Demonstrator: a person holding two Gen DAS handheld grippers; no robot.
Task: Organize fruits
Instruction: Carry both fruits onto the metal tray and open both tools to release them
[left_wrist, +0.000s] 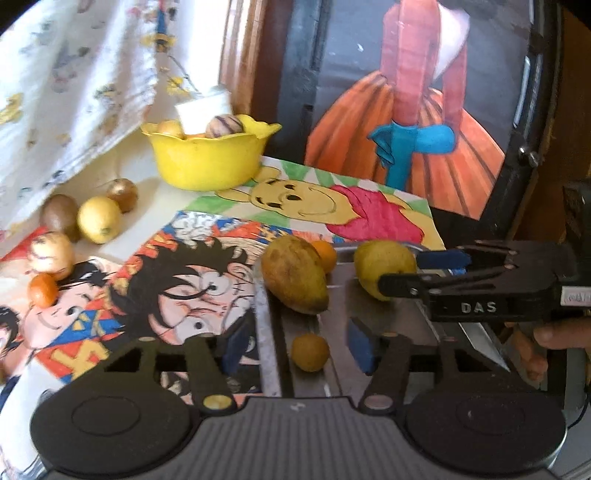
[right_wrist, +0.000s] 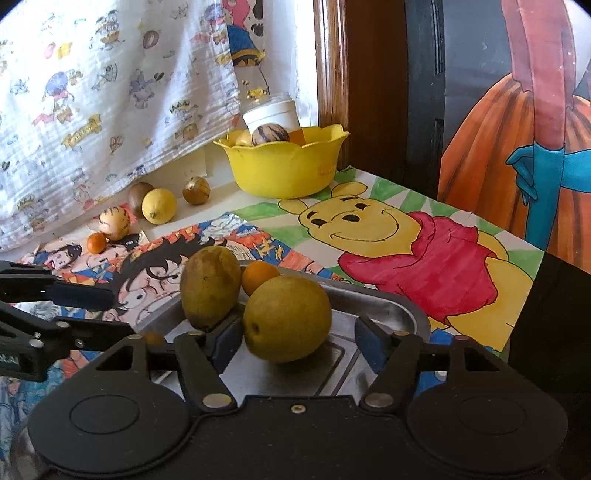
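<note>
Both grippers point downward at a slant toward a metal tray (right_wrist: 391, 306) on a table covered with cartoon drawings.

Left gripper (left_wrist: 295, 349): fingers apart, nothing clamped. A small orange fruit (left_wrist: 310, 352) lies on the tray between the blue pads (left_wrist: 360, 345), touching neither. Ahead of the fingertips stands a brownish mango (left_wrist: 294, 278), with an orange (left_wrist: 325, 254) partly hidden behind it. Ahead and to the right of the fingers sits a yellow-green round fruit (left_wrist: 380, 266), its right side covered by the other gripper reaching in from the right edge. A fingertip of the person's hand (left_wrist: 561, 334) shows under that gripper; the rest is cut off.

Right gripper (right_wrist: 295, 345): fingers apart. The round fruit (right_wrist: 287, 318) sits between them, close to the left pad (right_wrist: 221, 347) and clear of the right pad; contact on the left cannot be confirmed. The mango (right_wrist: 210, 288) stands just ahead and left, and the orange (right_wrist: 258, 277) is behind both. The left gripper enters from the left edge, body cut off.

Far ahead of both sets of fingers, a yellow bowl (right_wrist: 284, 170) holds several fruits, only their tops visible, with a white jar (right_wrist: 271, 112) behind. To the left of it, loose fruits (right_wrist: 159, 205) lie near a hanging printed cloth (right_wrist: 110, 92). The left view is slightly blurred.
</note>
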